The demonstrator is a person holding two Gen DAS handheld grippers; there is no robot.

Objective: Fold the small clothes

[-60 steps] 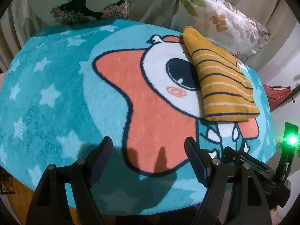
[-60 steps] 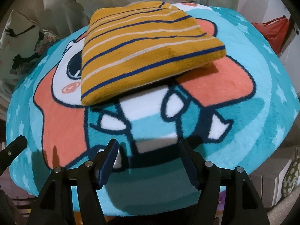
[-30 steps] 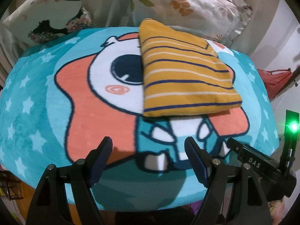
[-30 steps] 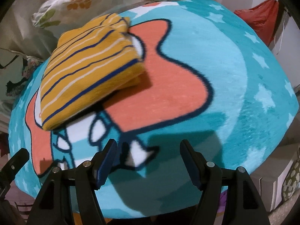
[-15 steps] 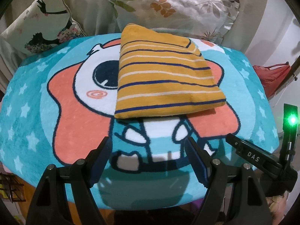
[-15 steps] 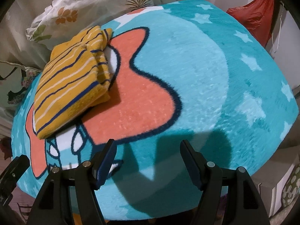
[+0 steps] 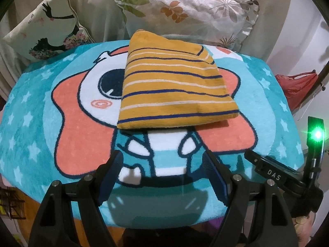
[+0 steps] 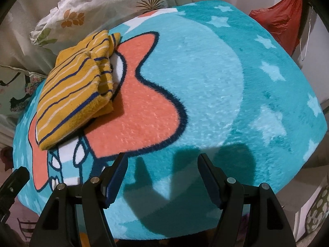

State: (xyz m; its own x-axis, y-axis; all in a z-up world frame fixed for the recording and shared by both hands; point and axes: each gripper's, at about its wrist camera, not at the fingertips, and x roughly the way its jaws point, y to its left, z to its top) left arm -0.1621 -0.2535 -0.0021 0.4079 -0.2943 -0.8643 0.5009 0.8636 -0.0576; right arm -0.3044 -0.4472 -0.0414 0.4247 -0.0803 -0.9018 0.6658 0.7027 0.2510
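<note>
A folded mustard-yellow garment (image 7: 174, 90) with navy and white stripes lies flat on a teal cartoon rug (image 7: 30, 123) toward its back middle. It also shows in the right wrist view (image 8: 78, 86) at the left, its folded layers visible at the near edge. My left gripper (image 7: 162, 160) is open and empty, a short way in front of the garment above the rug's near edge. My right gripper (image 8: 162, 162) is open and empty over the rug (image 8: 226, 82), to the right of the garment and apart from it.
Two cushions stand behind the rug: a floral one (image 7: 185, 14) and one with a dark figure print (image 7: 45, 30). A red bag (image 7: 296, 88) hangs at the right. The right gripper's body with a green light (image 7: 316, 133) shows at the left view's right edge.
The left view has swung so the garment sits centred ahead. The right view has swung right, so the garment moved to its left. The garment itself has not moved.
</note>
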